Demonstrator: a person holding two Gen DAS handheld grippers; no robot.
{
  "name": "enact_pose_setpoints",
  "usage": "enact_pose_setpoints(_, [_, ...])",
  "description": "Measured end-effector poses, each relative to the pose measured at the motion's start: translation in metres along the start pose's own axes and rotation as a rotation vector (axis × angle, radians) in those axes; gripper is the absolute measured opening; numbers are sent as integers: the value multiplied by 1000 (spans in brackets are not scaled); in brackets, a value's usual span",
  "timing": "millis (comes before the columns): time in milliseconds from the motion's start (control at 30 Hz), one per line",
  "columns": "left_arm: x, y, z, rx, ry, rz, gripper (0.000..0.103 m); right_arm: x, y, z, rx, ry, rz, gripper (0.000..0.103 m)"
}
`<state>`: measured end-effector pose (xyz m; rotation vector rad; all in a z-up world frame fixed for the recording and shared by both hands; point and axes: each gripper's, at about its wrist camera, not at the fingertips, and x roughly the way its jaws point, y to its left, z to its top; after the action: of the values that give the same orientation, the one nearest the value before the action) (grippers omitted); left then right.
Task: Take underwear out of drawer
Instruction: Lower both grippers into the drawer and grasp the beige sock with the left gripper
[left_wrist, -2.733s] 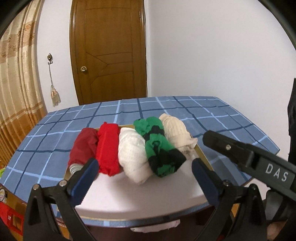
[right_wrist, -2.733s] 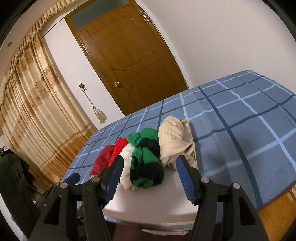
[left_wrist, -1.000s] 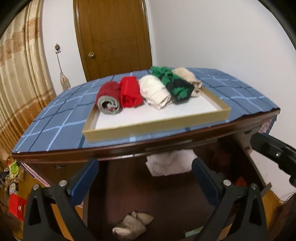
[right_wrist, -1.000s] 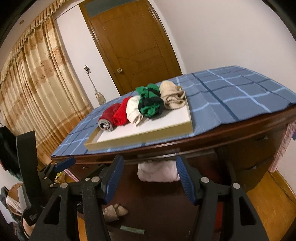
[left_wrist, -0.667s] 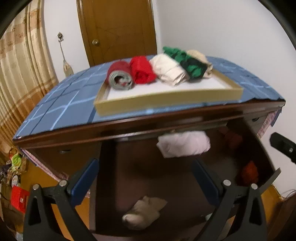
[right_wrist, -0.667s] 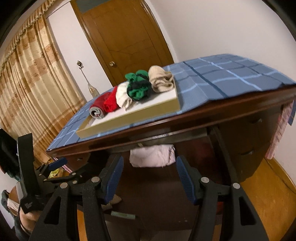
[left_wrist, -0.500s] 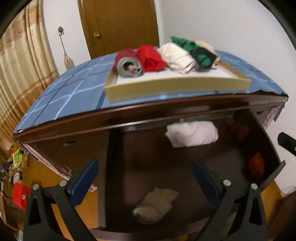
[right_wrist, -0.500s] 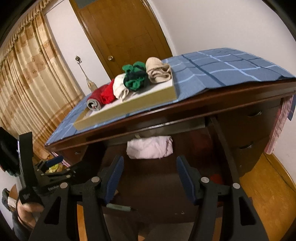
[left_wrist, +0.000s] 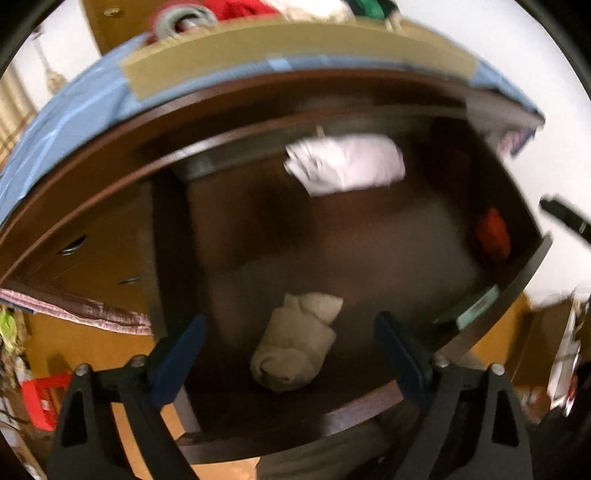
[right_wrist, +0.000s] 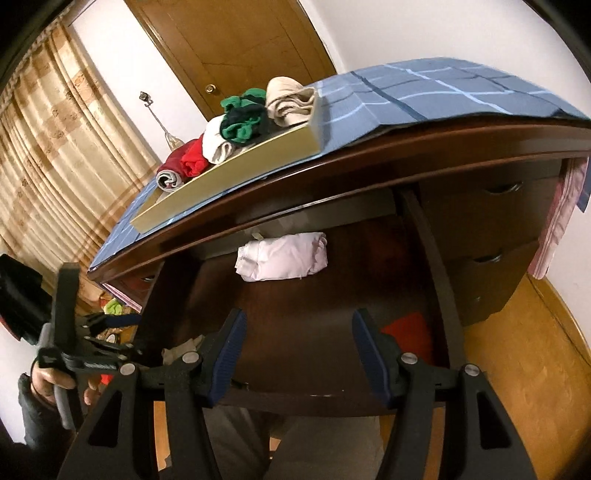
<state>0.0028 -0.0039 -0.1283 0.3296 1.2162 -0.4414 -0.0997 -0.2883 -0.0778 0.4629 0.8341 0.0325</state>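
Note:
The dark wooden drawer stands pulled out under the desk top. Inside lie a rolled beige underwear near the front, a pale pink folded one at the back and a red one at the right. My left gripper points down over the beige roll; its jaws are closing, wide apart, pads clear of the cloth. My right gripper hangs open above the drawer's front with nothing between its fingers. The beige roll peeks out beside the right gripper's left finger.
On the blue checked cloth stands a shallow tan tray with several rolled garments. Shut drawers flank the open one at right. A wooden door, curtains and orange floor surround the desk. A person's hand holds the left gripper.
Both grippers have sunk and tipped downward, from facing the tray on the desk top to looking into the open drawer. The beige roll has come between the left gripper's fingers.

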Motion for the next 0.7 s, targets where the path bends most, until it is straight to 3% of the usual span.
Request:
enact_pose_setpoints(200, [21, -9, 2, 82, 106, 10, 92, -8, -19, 22, -4, 19, -38, 62])
enact_pose_setpoints(433, [33, -2, 10, 84, 196, -85, 91, 6, -26, 39, -56, 105, -90, 62])
enact_pose_setpoints(500, [38, 3, 12, 65, 233, -117, 85, 13, -23, 39, -75, 141, -74, 62])
enact_pose_setpoints(600, [46, 8, 14, 68, 265, -86, 75, 24, -15, 38, -136, 185, -89, 62])
enact_pose_setpoints(700, [48, 2, 14, 99, 280, -73, 75, 30, -13, 36, -137, 196, -72, 61])
